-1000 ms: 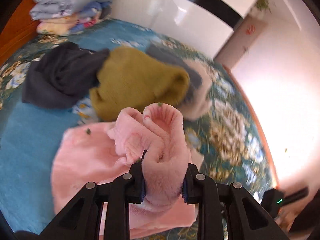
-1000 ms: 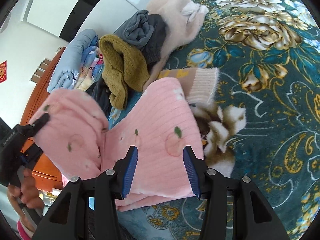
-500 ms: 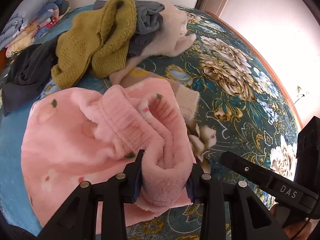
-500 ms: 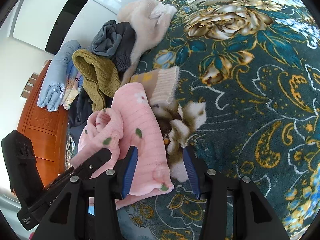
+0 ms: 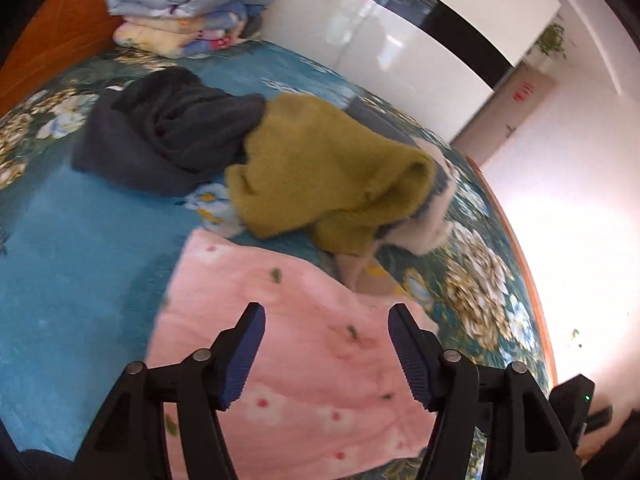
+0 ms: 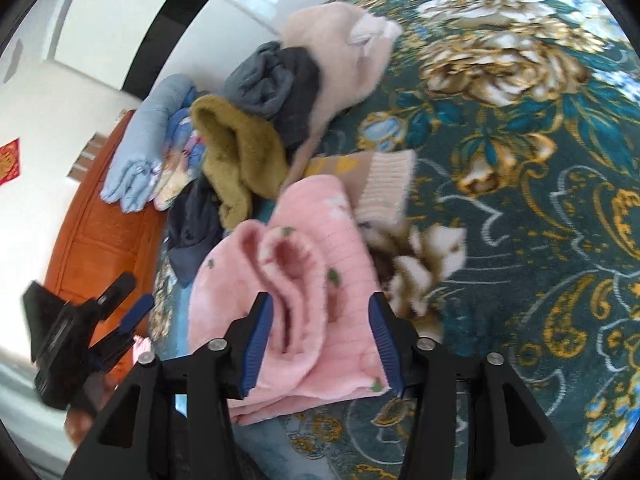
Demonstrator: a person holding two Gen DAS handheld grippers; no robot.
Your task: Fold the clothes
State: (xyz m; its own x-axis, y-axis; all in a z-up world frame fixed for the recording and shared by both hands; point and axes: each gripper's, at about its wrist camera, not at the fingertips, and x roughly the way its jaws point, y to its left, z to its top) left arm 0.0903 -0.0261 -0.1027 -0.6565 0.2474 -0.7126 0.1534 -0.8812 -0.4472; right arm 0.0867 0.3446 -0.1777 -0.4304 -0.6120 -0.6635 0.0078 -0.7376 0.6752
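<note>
Pink fleece garment point(image 5: 304, 356), one, lies partly folded on the floral bedspread point(image 6: 520, 200) near its front edge. Left gripper point(image 5: 326, 354) and right gripper point(image 6: 320, 340) both gape wide, holding nothing. Four more garments heaped behind; no readable writing.

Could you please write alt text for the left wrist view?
The open left gripper hovers over a pink fleece garment spread on a floral bedspread, holding nothing. Beyond it lie an olive knit sweater and a dark garment, with folded bedding stacked by the headboard.
</note>
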